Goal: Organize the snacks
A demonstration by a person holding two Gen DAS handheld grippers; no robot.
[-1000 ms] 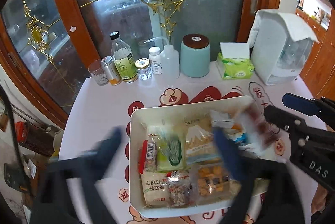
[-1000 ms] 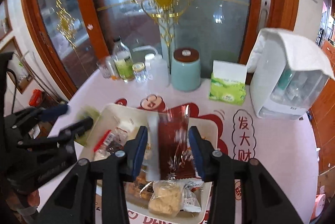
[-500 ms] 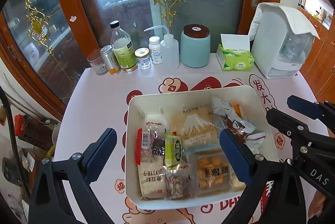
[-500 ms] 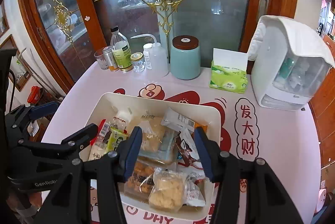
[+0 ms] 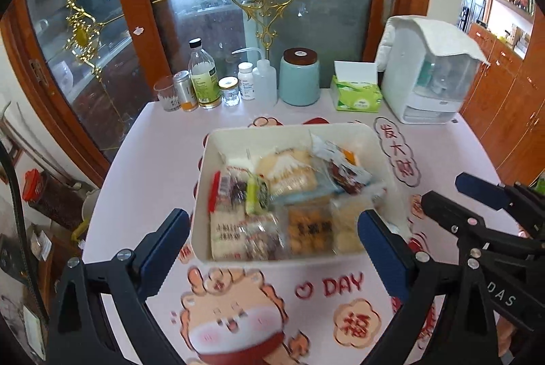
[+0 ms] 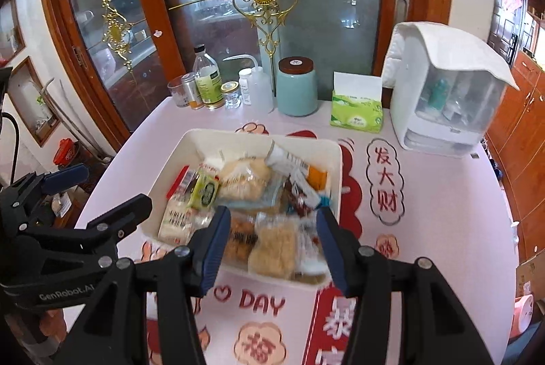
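Note:
A white tray (image 5: 204,160) full of wrapped snacks sits mid-table, also seen in the right wrist view as the white tray (image 6: 177,157). A dark red packet (image 5: 347,179) lies at its right side among the other packs, and a small green packet (image 5: 257,194) lies left of centre. My left gripper (image 5: 272,239) hangs open and wide in front of the tray's near wall, holding nothing. My right gripper (image 6: 272,242) is open above the tray's near right corner, with nothing pressed between its pads. Each gripper shows at the edge of the other's view.
Along the back by the glass door stand bottles and jars (image 5: 204,82), a teal canister (image 5: 299,78), a green tissue box (image 5: 356,92) and a white cloth-covered dispenser (image 5: 425,82). The printed pink tablecloth (image 5: 259,297) spreads in front of the tray.
The right gripper let go of the dark red packet, which now lies in the tray. Both grippers drew back from the tray toward the table's near edge.

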